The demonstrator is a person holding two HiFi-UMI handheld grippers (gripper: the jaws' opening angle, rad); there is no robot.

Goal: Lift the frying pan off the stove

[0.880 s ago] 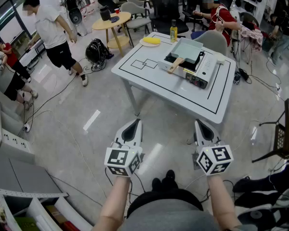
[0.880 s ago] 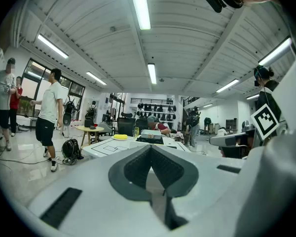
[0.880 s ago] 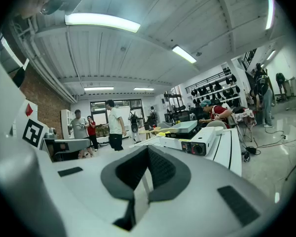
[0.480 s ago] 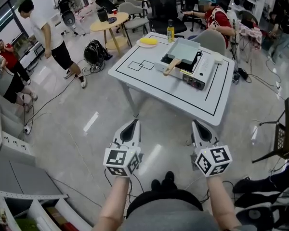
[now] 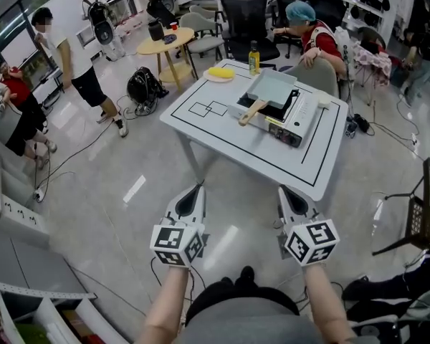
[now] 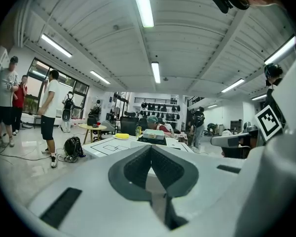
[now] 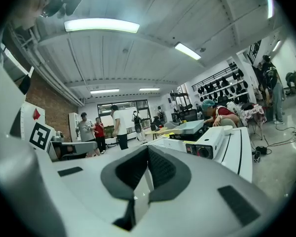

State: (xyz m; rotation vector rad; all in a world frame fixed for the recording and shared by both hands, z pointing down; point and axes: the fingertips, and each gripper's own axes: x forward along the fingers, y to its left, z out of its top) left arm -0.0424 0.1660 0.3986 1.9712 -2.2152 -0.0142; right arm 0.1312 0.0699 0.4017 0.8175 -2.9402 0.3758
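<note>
**My two claws closed and empty, short of the bench; frying pan resting on the stove.**

My left claw (image 5: 196,189) and my right claw (image 5: 284,192) are side by side above the floor, just short of the near edge of the white bench (image 5: 222,131). Both point toward it, each with its jaws pressed together and nothing between them. The square, pale frying pan (image 5: 272,88) sits on the portable stove (image 5: 292,115) on the far right part of the bench, well apart from both claws. Its wooden handle (image 5: 246,112) reaches out to the near left, past the stove's edge. To the far left of the pan, a bottle (image 5: 254,57) and a plate with a yellow item (image 5: 221,72) stand by the far edge. A seated person in red (image 5: 317,34) is just beyond.
</note>
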